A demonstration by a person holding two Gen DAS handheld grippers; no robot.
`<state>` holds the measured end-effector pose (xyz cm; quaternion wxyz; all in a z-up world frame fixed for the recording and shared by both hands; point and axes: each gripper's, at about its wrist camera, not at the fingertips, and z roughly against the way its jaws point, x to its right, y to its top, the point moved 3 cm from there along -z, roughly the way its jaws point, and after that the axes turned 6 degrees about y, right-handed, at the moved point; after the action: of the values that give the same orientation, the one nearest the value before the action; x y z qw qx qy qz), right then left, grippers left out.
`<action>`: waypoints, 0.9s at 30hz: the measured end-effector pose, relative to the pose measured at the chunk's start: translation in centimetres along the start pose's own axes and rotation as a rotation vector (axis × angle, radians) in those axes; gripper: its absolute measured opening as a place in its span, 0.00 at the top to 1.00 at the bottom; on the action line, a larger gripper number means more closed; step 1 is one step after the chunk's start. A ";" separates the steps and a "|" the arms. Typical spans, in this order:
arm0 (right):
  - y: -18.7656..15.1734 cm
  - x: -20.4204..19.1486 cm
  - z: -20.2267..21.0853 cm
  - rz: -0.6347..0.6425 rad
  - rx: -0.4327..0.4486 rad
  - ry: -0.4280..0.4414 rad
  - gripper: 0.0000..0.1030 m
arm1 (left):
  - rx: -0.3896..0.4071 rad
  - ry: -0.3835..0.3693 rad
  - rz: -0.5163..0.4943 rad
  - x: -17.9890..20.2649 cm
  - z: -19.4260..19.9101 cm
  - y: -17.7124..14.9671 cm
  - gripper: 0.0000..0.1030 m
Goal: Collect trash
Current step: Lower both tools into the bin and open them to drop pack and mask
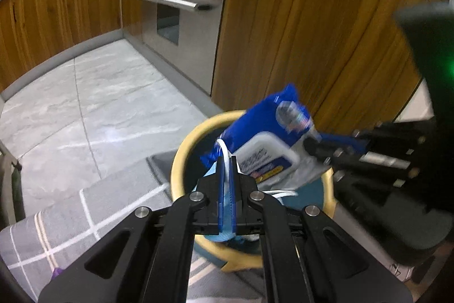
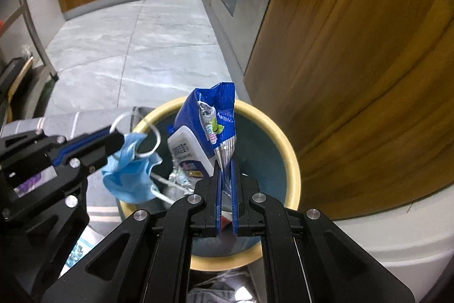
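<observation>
1. Gripping a crumpled light-blue face mask [image 2: 130, 172] in the left claw [image 2: 120, 139], blades pressed together on the cloth; white ear loops [image 2: 147, 137] curling out above and below the tips.
2. Hanging the mask over the near-left rim of a round bin [image 2: 292, 161], cream-yellow rim, teal inside, standing on the grey tiled floor [image 2: 136, 47] beside a wooden cabinet [image 2: 354, 61].
3. Pinching a glossy blue wet-wipes packet [image 2: 211, 121] in the right claw [image 2: 226, 165], clamped tight on its silvery crimped end.
4. Holding the packet upright over the bin's opening, white flip label [image 2: 188, 149] and printed lettering facing left, top edge torn and creased.
5. Showing, in the left wrist view, the same packet [image 1: 264, 132] tilting above the bin [image 1: 181, 149], the mask [image 1: 226, 189] squeezed between the blue pads.
</observation>
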<state>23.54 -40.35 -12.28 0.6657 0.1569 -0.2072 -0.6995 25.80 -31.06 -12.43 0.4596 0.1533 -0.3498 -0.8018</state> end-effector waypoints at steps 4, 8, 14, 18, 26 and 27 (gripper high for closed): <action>-0.2 0.1 -0.5 -0.021 -0.014 0.020 0.93 | -0.014 -0.020 0.018 0.5 -1.0 -0.4 0.97; -0.2 0.5 -1.3 -0.034 -0.040 0.038 0.93 | -0.077 -0.020 0.037 0.3 -2.8 -2.3 0.97; -0.4 0.9 -2.2 -0.063 -0.072 0.057 0.91 | -0.114 -0.003 0.043 -0.7 -3.8 -3.5 0.97; -0.7 1.0 -2.5 -0.077 -0.080 0.053 0.88 | -0.113 0.005 0.041 -1.0 -3.8 -3.4 0.97; -0.4 1.2 -1.6 -0.085 -0.016 0.056 0.81 | -0.105 0.028 0.041 -1.8 -3.0 -3.6 0.77; -0.3 1.2 -1.4 -0.086 -0.007 0.058 0.79 | -0.107 0.028 0.041 -1.9 -2.8 -3.7 0.77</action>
<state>23.89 -41.68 -13.55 0.6411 0.1836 -0.1786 -0.7235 26.03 -29.44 -17.20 0.4885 0.1324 -0.3032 -0.8074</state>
